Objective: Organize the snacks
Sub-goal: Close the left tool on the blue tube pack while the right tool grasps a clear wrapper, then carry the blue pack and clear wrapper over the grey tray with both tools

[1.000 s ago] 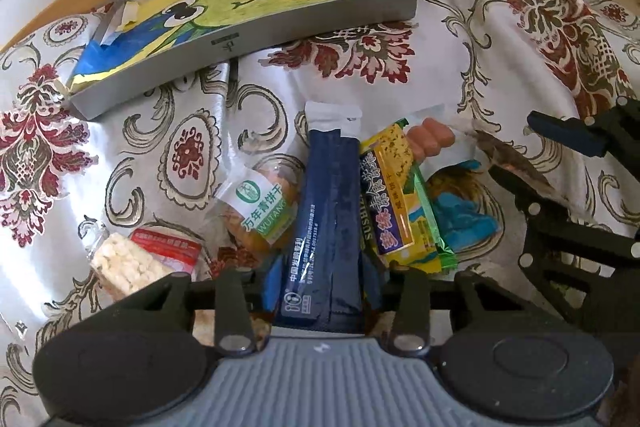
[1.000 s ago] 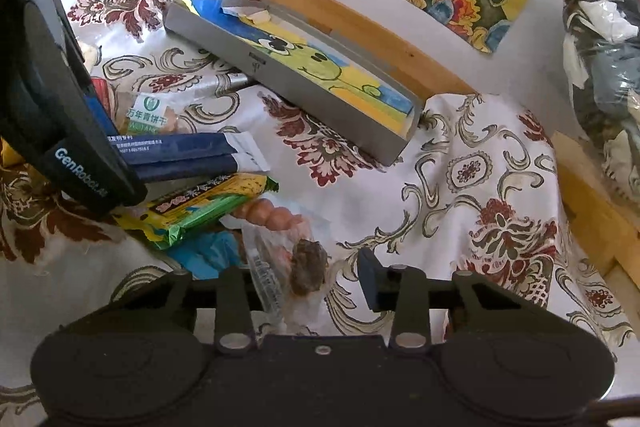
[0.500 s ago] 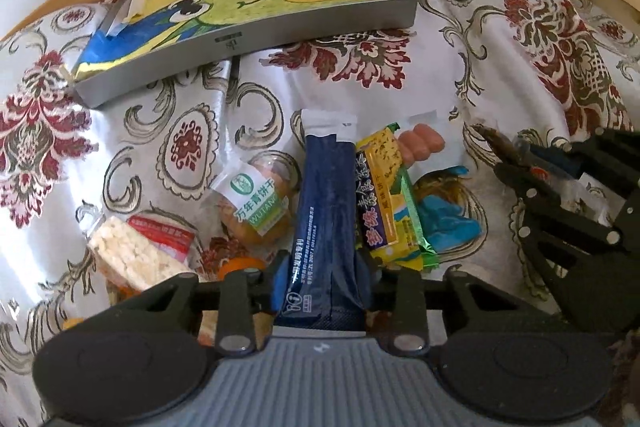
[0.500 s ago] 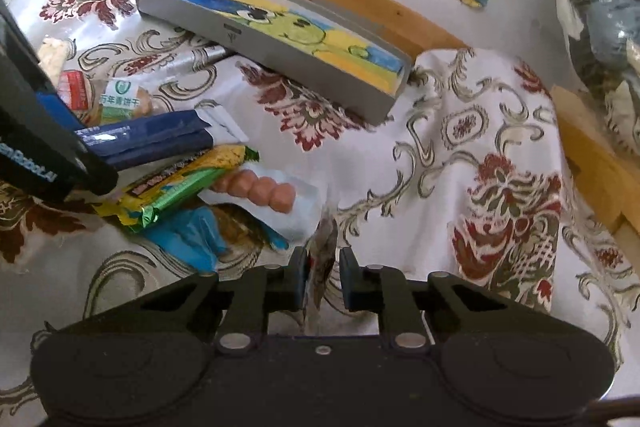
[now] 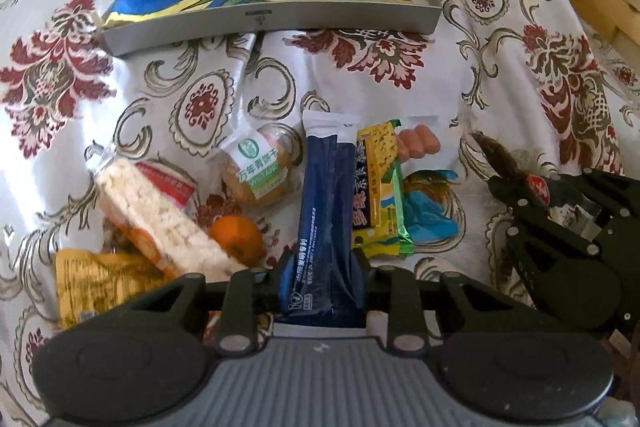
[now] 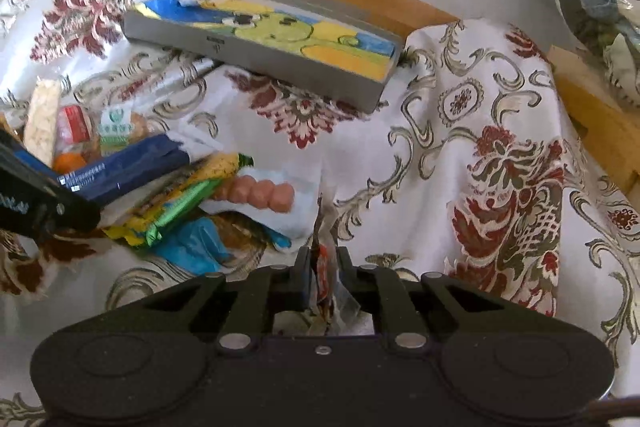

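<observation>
floral tablecloth, snacks heaped below a grey tray (image 5: 272, 23).
left gripper (image 5: 320, 279) clamps the navy sachet (image 5: 326, 211), long axis aimed at the tray dead ahead; right gripper (image 6: 324, 267) pinches a clear packet (image 6: 322, 259), tray ahead-left.

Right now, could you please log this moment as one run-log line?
left gripper: shut on dark blue packet | right gripper: shut on clear-wrapped snack | grey tray: no snacks | pile: on cloth
</observation>
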Tool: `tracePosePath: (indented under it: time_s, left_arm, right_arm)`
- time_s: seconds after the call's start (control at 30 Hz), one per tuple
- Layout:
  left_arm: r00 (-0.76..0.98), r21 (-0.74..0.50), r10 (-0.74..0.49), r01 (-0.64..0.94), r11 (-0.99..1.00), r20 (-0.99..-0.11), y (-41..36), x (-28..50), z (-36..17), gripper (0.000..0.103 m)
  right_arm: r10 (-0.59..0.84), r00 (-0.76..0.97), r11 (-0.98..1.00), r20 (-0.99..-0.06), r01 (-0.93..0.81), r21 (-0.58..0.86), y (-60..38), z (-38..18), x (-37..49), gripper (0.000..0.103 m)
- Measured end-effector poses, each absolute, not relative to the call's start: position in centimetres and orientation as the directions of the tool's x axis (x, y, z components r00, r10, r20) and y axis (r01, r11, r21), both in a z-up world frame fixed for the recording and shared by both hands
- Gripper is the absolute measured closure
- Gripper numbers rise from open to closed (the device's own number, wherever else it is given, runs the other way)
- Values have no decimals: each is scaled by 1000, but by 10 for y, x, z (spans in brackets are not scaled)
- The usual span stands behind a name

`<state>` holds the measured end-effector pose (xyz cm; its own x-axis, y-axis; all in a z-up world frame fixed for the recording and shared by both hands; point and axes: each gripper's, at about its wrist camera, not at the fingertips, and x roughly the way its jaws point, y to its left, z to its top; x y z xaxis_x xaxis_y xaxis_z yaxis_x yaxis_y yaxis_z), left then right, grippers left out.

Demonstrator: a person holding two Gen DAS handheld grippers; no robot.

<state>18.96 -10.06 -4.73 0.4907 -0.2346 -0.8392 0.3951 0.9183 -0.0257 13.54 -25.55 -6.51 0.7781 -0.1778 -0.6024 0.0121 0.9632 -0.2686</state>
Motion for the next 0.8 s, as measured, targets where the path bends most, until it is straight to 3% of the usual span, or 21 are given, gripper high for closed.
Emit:
tracePosePath:
  time_s: [0.8]
  left_arm:
    - [628, -85, -338, 397, 914, -701, -88, 176, 21, 74]
  right_arm:
    - [-76, 926, 978, -370, -3, -207, -251, -15, 125, 91]
